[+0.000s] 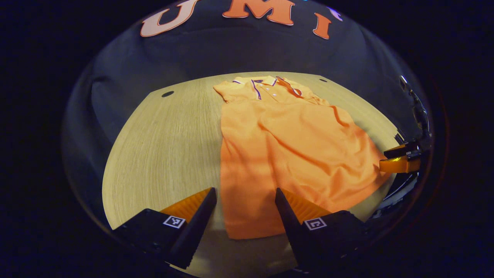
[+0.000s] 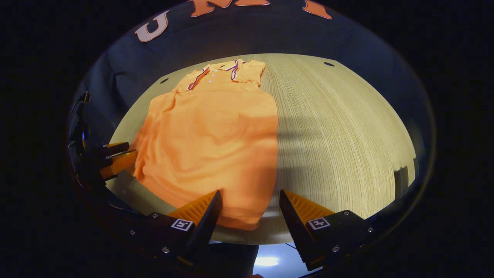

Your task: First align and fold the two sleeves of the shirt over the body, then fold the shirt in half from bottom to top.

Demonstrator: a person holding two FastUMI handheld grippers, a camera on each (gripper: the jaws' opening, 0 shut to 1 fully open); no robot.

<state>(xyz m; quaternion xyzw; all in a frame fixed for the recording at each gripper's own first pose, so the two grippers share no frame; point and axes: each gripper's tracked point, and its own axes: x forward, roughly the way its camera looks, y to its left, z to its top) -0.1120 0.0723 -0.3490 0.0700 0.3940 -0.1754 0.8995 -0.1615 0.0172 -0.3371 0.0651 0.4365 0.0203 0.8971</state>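
Because the shirt [image 1: 285,154] already lies as a narrow strip on the table [image 1: 162,146], collar toward twelve o'clock and hem toward six, the sleeves look folded in, so I judge the bottom-to-top fold is what remains. In the left gripper view the left gripper [image 1: 245,210] hangs open over the hem, its jaws standing apart around the corner at seven o'clock, holding nothing. In the right gripper view the right gripper [image 2: 250,210] is likewise spread wide above the other hem corner, empty. Both corners look slack and rippled, so a pinch could catch only the top layer and leave the back behind. Uneven lifts would skew the fold, and dragging the cloth could pull a tucked sleeve loose near the collar [image 2: 225,71].
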